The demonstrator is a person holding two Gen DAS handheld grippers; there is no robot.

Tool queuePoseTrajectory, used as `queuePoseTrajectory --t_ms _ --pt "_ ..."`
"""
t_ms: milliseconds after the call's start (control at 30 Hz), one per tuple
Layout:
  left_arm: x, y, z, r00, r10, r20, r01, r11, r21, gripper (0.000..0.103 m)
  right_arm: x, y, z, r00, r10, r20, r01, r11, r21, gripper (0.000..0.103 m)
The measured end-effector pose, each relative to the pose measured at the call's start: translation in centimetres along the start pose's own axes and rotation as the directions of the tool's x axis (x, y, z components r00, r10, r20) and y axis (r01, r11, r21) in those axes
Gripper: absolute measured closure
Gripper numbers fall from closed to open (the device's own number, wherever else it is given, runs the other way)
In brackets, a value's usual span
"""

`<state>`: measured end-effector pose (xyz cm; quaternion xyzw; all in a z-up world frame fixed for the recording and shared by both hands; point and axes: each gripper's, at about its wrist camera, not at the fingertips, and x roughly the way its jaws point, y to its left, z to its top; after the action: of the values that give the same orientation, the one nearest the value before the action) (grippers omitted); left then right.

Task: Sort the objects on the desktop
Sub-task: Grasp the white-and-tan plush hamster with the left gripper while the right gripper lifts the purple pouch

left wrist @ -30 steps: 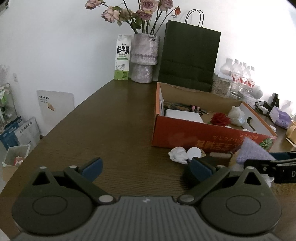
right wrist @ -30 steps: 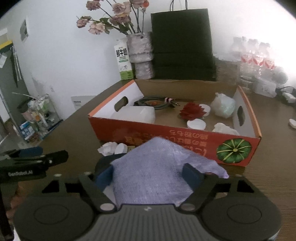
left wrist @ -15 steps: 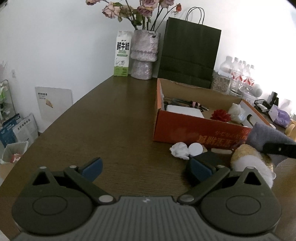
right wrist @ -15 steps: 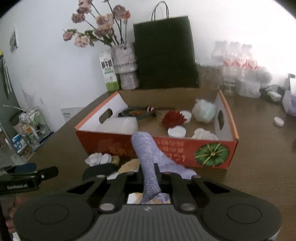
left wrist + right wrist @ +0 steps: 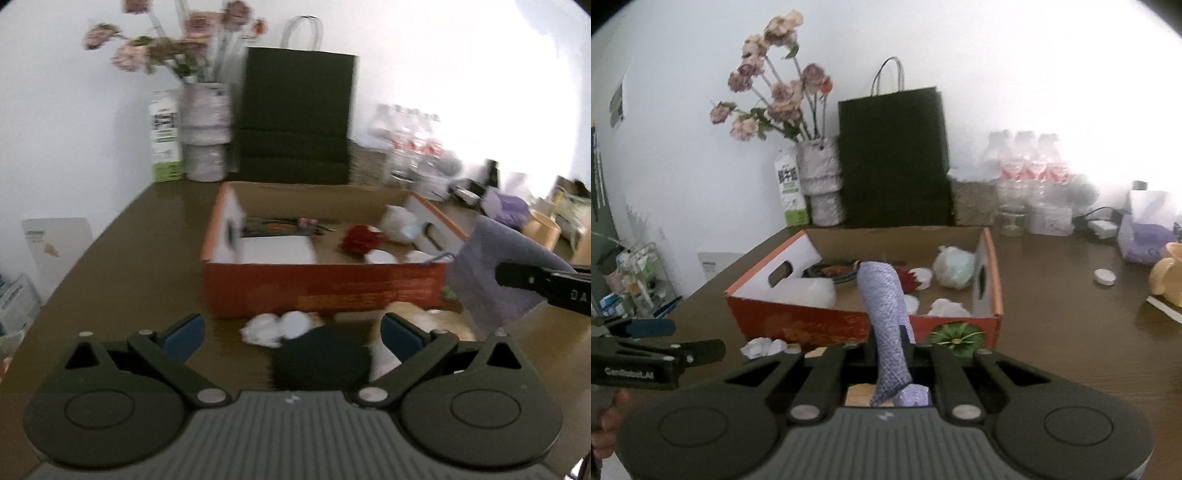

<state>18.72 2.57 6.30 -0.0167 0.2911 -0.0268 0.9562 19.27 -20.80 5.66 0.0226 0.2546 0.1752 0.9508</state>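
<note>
**Right wrist holds the cloth; left claw spread**

Left wrist view: the left gripper [image 5: 291, 334] stands spread wide, blue pads apart, nothing between them. Just ahead of it lie a black pad [image 5: 320, 360] and crumpled white scraps [image 5: 275, 326] on the table [image 5: 140, 266]. Beyond those sits the orange box [image 5: 325, 286]. Ahead to the right, the lilac cloth [image 5: 491, 273] hangs pinched in the other tool, beside the box's near right corner.

Right wrist view: the right gripper [image 5: 891, 363] is pressed together on the lilac cloth [image 5: 886, 310], which rises upright between its fingers, in front of the orange box [image 5: 812, 325]. Inside the box lie a red flower [image 5: 911, 281] and white oddments. Far left of the claw, the left gripper [image 5: 657, 354] reaches in.
</note>
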Motion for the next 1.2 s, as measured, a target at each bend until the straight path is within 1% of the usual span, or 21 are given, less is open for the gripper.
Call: queuePoseTrajectory --t_ms 67,167,300,433,500,600,700,867,933,967,1033,1067,1100,1200 --pt "0.2 -1.3 0.3 1.0 -0.022 -0.013 0.023 0.999 0.038 0.0 -0.6 -0.7 -0.3 1.0 -0.011 0.016 0.011 1.0 0.003 0.097" --pt "0.8 -2.9 0.7 0.998 -0.036 -0.044 0.039 0.996 0.086 0.0 -1.1 -1.7 -0.9 1.0 -0.013 0.025 0.012 1.0 0.019 0.097" --pt "2.3 -4.5 1.0 0.993 -0.04 -0.113 0.055 0.989 0.135 0.0 -1.4 -2.9 -1.6 0.999 -0.017 0.034 0.016 0.999 0.031 0.097" --pt "3.8 -5.9 1.2 0.98 -0.042 -0.196 0.079 0.979 0.187 0.0 -1.4 -4.0 -2.2 0.999 -0.008 0.036 0.006 0.999 0.053 0.097" --pt "4.5 -6.5 1.2 0.973 -0.031 -0.23 0.08 0.975 0.207 0.0 -1.3 -4.5 -2.4 1.0 -0.006 0.031 0.004 0.998 0.063 0.097" --pt "5.3 -7.0 1.1 0.963 -0.026 -0.27 0.087 0.972 0.218 0.0 -1.0 -5.0 -2.7 1.0 0.001 0.024 -0.002 0.997 0.072 0.097" --pt "6.0 -7.5 1.0 0.956 -0.01 -0.294 0.083 0.968 0.238 0.001 -0.6 -5.5 -3.0 1.0 0.013 0.017 -0.015 0.997 0.082 0.097" --pt "7.1 -8.2 0.7 0.939 0.01 -0.343 0.086 0.961 0.263 0.013 0.0 -6.3 -3.7 1.0 0.031 -0.002 -0.031 0.994 0.101 0.097" --pt "7.5 -8.2 0.6 0.934 0.006 -0.357 0.091 0.962 0.256 0.021 0.3 -6.5 -3.9 0.999 0.042 -0.007 -0.041 0.993 0.107 0.097" --pt "7.6 -8.3 0.6 0.932 0.001 -0.363 0.097 0.963 0.252 0.023 0.4 -6.5 -4.0 0.999 0.048 -0.009 -0.046 0.993 0.11 0.097" --pt "7.7 -8.5 0.6 0.93 -0.007 -0.367 0.106 0.962 0.25 0.035 0.5 -6.5 -4.2 0.998 0.06 -0.012 -0.058 0.992 0.115 0.097" --pt "7.7 -8.7 0.6 0.929 -0.012 -0.369 0.111 0.962 0.25 0.038 0.6 -6.5 -4.2 0.998 0.066 -0.014 -0.064 0.991 0.116 0.097" --pt "7.8 -8.8 0.6 0.929 -0.014 -0.369 0.114 0.962 0.25 0.044 0.7 -6.5 -4.3 0.997 0.073 -0.016 -0.071 0.991 0.117 0.097" --pt "7.7 -9.0 0.5 0.933 -0.014 -0.359 0.11 0.963 0.248 0.049 0.9 -6.3 -4.5 0.995 0.092 -0.027 -0.088 0.989 0.12 0.097"
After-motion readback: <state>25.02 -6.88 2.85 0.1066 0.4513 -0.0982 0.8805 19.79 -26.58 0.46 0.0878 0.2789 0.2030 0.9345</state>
